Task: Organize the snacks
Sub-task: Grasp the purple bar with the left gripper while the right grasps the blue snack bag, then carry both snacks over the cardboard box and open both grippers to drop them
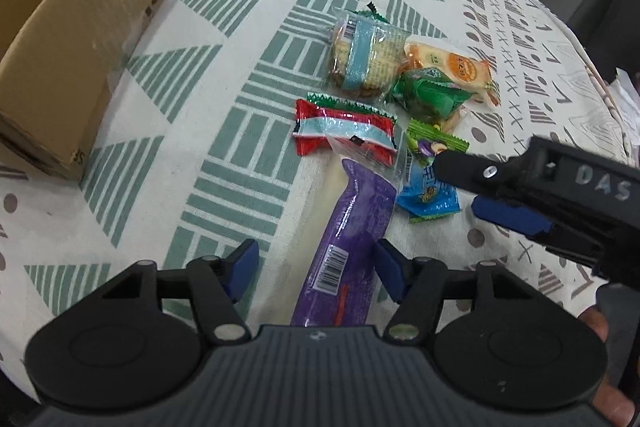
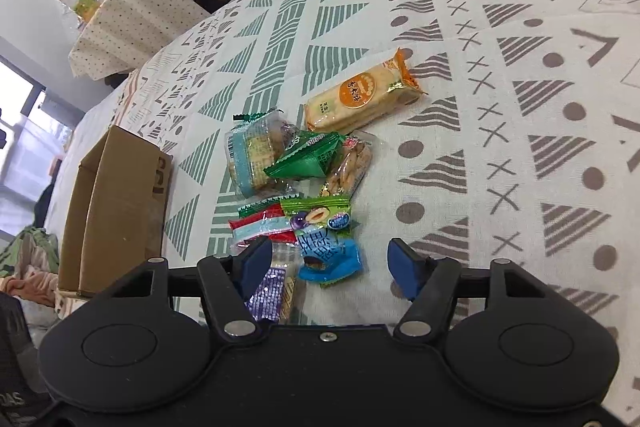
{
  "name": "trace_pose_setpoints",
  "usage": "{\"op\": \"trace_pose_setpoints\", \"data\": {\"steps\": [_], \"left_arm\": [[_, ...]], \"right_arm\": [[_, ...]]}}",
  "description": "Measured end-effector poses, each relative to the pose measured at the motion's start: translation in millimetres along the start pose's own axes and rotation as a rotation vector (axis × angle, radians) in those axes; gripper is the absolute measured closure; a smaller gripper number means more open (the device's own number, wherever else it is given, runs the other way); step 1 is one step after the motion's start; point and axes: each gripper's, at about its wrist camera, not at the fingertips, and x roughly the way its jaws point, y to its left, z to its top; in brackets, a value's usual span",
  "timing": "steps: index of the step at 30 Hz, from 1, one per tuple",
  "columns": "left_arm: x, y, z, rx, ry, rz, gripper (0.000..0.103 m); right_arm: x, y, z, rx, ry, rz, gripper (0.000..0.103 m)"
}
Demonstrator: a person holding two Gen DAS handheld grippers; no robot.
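We are hovering the left gripper (image 1: 316, 261), jaws wide, over the long purple packet (image 1: 352, 239), nothing held. The right gripper (image 2: 326, 265), jaws wide too, is reaching over the blue packet (image 2: 330, 259). Risk: packets overlap, so closing may be dragging the red packet (image 1: 344, 133) along. The cardboard box (image 1: 76, 39) is sitting at ten o'clock, open worktop (image 1: 192, 99) between. Grippers are crowding each other.
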Motion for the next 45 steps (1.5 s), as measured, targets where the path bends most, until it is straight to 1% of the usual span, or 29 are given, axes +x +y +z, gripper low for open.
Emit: {"op": "trace_pose_setpoints", "data": {"steps": [2,3,6,8,9,11,17,22,28,34,45], "left_arm": [[0,-2,1,-0.006,-0.009,-0.006,0.053],[-1,-2,1,-0.017,-0.01,-0.016,0.061],[-2,-5,4,-0.036,-0.023,-0.001,0.065],[-3,-5,6,-0.054,-0.035,0.01,0.068],[-4,-5,7,-0.059,-0.041,0.018,0.07],[-7,-5,8,-0.068,-0.052,0.033,0.071],[-18,-2,11,-0.08,-0.078,0.043,0.073],[-35,0,14,-0.074,-0.118,0.054,0.074],[-56,7,19,-0.071,-0.16,0.061,0.074],[-77,19,27,-0.089,-0.206,0.063,0.075],[-114,48,43,-0.093,-0.293,0.072,0.075]], "right_arm": [[5,0,0,-0.003,0.01,0.009,0.044],[8,0,0,-0.014,0.012,0.008,0.045],[16,-1,-2,-0.015,0.028,0.005,0.056],[19,-1,-3,-0.022,0.031,-0.003,0.065],[20,-1,-4,-0.028,0.028,-0.003,0.065],[19,0,-6,-0.037,0.02,-0.003,0.07],[14,4,-12,-0.046,-0.002,-0.001,0.073],[6,11,-13,-0.059,-0.028,0.012,0.074],[-7,26,-14,-0.073,-0.078,0.016,0.074],[-18,53,-11,-0.122,-0.127,0.039,0.075],[-31,80,-8,-0.107,-0.212,0.071,0.075]]}}
